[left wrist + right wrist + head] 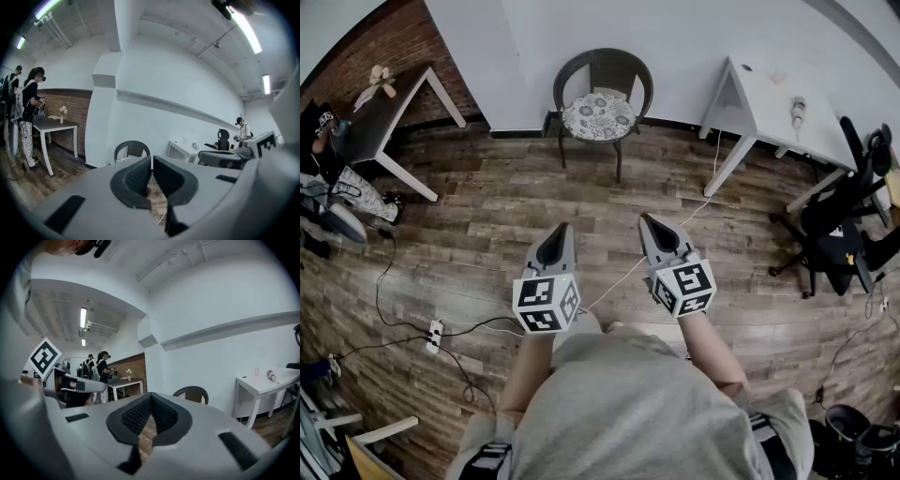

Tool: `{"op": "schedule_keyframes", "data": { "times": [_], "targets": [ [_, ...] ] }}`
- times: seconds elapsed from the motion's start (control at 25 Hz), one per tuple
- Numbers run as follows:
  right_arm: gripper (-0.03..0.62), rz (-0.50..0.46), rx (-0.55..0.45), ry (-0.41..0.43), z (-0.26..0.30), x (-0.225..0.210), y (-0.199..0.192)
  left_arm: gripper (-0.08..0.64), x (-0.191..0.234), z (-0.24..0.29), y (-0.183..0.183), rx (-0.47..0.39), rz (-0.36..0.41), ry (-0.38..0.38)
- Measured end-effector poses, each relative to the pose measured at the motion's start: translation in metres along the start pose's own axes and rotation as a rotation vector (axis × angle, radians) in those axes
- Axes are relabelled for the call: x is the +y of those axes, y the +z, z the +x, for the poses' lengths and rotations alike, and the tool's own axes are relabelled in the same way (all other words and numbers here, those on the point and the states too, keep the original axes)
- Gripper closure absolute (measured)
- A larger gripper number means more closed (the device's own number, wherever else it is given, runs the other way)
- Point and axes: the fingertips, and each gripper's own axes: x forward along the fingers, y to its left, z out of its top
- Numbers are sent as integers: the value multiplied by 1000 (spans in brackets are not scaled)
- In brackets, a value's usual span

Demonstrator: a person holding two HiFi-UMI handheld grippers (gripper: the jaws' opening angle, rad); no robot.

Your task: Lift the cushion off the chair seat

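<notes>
A dark wicker chair stands against the white wall at the far middle of the head view, with a round floral cushion lying on its seat. My left gripper and right gripper are held side by side in front of me, well short of the chair, both shut with nothing between the jaws. In the left gripper view the chair shows just above my shut left gripper, with a bit of the cushion peeking out. The right gripper view has the chair beyond my right gripper.
A white table stands right of the chair, a dark table left of it. A black office chair is at the right. Cables and a power strip lie on the wooden floor. People stand at the far left.
</notes>
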Motion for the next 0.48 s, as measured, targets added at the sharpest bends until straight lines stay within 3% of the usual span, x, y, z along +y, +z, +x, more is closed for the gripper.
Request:
{"op": "schedule_keyframes", "data": {
  "times": [0.48],
  "targets": [
    [597, -20, 0, -20, -30, 6, 0, 543, -20, -7, -15, -1, -22, -40]
  ]
}}
